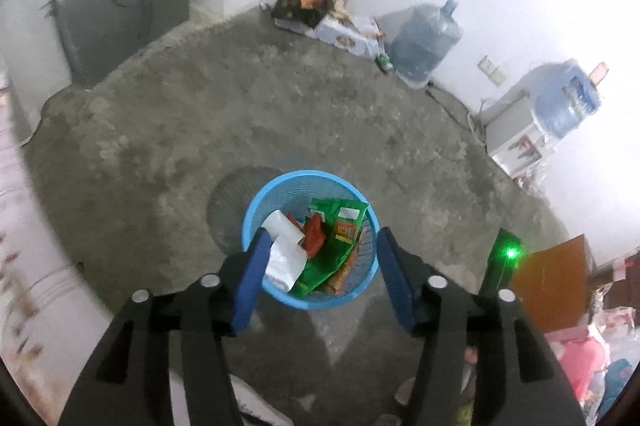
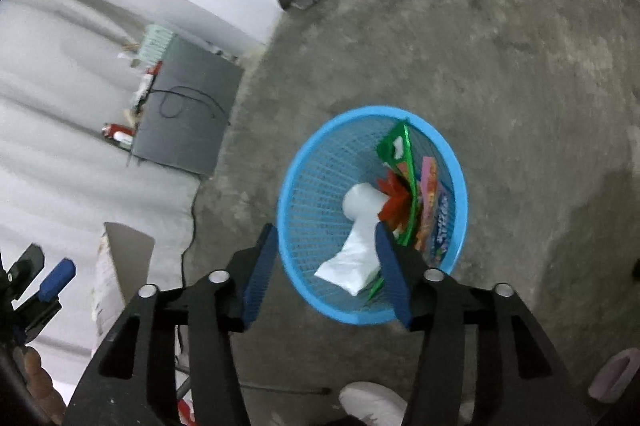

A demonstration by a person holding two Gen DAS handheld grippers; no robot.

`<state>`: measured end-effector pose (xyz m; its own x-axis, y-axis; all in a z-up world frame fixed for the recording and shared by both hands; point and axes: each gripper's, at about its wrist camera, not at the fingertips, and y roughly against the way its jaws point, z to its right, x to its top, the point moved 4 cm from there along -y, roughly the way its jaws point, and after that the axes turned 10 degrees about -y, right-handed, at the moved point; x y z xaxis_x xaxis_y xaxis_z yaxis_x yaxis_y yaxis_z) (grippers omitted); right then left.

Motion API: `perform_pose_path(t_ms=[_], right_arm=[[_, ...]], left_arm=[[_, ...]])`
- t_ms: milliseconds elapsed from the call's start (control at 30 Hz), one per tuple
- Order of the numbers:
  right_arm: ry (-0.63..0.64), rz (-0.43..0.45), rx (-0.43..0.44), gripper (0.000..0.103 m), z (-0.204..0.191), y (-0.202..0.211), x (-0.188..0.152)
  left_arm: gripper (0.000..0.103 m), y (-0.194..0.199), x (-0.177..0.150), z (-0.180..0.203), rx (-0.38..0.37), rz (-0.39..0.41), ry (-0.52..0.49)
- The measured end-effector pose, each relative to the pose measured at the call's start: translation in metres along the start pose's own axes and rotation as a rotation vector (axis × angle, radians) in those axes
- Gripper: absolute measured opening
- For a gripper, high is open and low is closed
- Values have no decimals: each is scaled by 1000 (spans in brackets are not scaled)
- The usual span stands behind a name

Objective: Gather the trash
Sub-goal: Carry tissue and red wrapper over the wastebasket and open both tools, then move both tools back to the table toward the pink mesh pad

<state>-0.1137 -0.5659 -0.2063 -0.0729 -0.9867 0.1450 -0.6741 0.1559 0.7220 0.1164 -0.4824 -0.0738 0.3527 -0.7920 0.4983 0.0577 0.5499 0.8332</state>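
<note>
From the left wrist, the blue basket (image 1: 310,238) stands upright on the concrete floor (image 1: 280,113), holding a white paper (image 1: 284,254) and green wrapper (image 1: 340,246). The left gripper (image 1: 320,274) hangs spread, gripping nothing.

From the right wrist, the paper's long axis slants toward the spread, empty right gripper (image 2: 326,266), beside a red wrapper (image 2: 394,201).

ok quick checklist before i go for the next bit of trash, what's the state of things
1. Left gripper free of trash: ok, jaws open, nothing between them.
2. Right gripper free of trash: ok, jaws open, nothing pinched.
3. Dropped items inside the blue basket: ok, white paper, green wrapper and red wrapper lie within the rim.
4. Basket upright on the concrete floor: ok.
5. Room left in the basket: ok, mesh shows on one side.
6. Next piece of trash located: cannot tell, none is plain on the bare floor near the basket.
</note>
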Motion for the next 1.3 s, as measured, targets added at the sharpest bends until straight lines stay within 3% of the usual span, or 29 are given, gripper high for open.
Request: perform_pose_path(t_ms=[133,367,567,667,767,1000,1133,1300], right_arm=[[60,7,45,60,-18,23,-10],[140,0,134,62,-67,44,-26],[236,-72,217,64,-116,53,-56],[282,-123,240,65,-138,53,-72],[342,-171,243,65,-161,49,-90],[448,-314,273,66,-220,30,-147],[478,-433,270,66,-257,7,-184],[491,-617,278,66,-314,-19,-233]], left_arm=[[65,68,-27,-17,31,66,39],[74,189,-83,-67,173,241,130],[75,283,-142,-116,355,367,167],[75,323,-180,-148,491,403,190],[75,343,-211,-175,578,403,217],[75,348,-258,-220,637,323,186],[75,333,-259,-240,609,260,126],[75,306,-247,-271,599,106,40]])
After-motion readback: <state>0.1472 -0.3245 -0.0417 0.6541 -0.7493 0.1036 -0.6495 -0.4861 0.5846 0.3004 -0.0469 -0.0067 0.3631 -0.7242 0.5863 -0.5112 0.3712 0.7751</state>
